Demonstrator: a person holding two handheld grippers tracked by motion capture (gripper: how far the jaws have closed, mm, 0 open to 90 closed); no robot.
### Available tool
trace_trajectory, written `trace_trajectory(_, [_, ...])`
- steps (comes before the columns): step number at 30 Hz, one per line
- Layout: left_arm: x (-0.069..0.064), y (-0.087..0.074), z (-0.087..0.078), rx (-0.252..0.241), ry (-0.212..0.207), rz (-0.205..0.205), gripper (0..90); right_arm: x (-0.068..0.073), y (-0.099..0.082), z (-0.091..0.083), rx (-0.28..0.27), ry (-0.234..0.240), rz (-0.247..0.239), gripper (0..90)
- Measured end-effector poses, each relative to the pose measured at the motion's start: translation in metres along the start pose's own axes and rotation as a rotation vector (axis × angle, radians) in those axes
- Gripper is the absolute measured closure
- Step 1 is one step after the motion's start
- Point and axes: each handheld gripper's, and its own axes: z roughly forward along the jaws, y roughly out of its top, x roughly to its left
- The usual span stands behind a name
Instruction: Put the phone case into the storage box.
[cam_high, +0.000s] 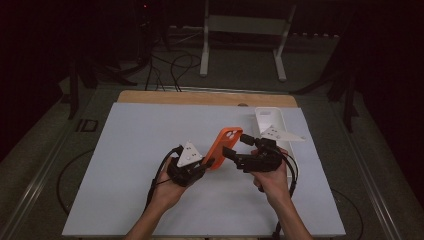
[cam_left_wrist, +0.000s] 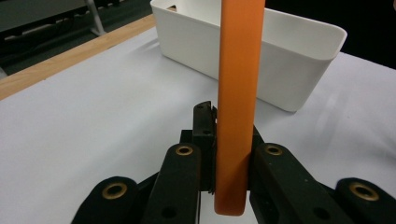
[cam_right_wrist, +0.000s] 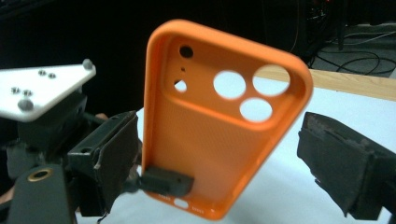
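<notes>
- Left claw (cam_high: 209, 162): shut tight on the bottom edge of the orange phone case (cam_high: 223, 146), which stands up between its jaws and is lifted clear of the bench (cam_high: 140, 165). In the left claw's own view the case (cam_left_wrist: 238, 93) rises edge-on from the grip.
- Right claw (cam_high: 239, 141): jaws spread wide, one to either side of the upper half of the case and not touching it. In the right claw's view the case (cam_right_wrist: 219, 126) shows its hollow inner face with the camera holes uppermost, and the left claw (cam_right_wrist: 163, 182) pinches its lower edge.
- White bin (cam_high: 272, 125): on the bench beyond the right claw, near the far right edge of the mat; just behind the case in the left claw's view (cam_left_wrist: 280, 60).
- Risk: the hold is on a thin edge only, so a closing right claw could, by judgement, twist or lever the soft case out of the left claw; a slanted closure could squash its rim and make it spring away.
- Hard to make out: the bin's inside is not visible; the tips of the left claw are covered by the case; the room beyond the bench is too dark to read.
</notes>
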Motion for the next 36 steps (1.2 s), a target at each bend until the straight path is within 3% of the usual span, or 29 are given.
trace_trajectory(10, [-0.016, -0.007, 0.009, 0.018, 0.056, 0.043, 84.8, 0.005, 0.004, 0.008, -0.015, -0.024, 0.059, 13.7])
trace_trajectory(13, [-0.019, -0.009, 0.012, 0.015, 0.057, 0.026, 84.7, 0.006, 0.004, 0.009, -0.016, -0.033, 0.067, 14.0])
trace_trajectory(18, [-0.025, -0.011, 0.016, 0.033, 0.074, 0.05, 84.0, 0.008, 0.005, 0.013, -0.018, -0.033, 0.082, 13.6])
trace_trajectory(28, [-0.031, -0.012, 0.021, 0.049, 0.076, 0.066, 83.0, 0.01, 0.005, 0.016, 0.001, -0.059, 0.074, 14.3])
trace_trajectory(36, [-0.031, -0.014, 0.023, 0.054, 0.05, 0.064, 82.0, 0.018, 0.004, 0.016, 0.017, -0.095, 0.016, 16.2])
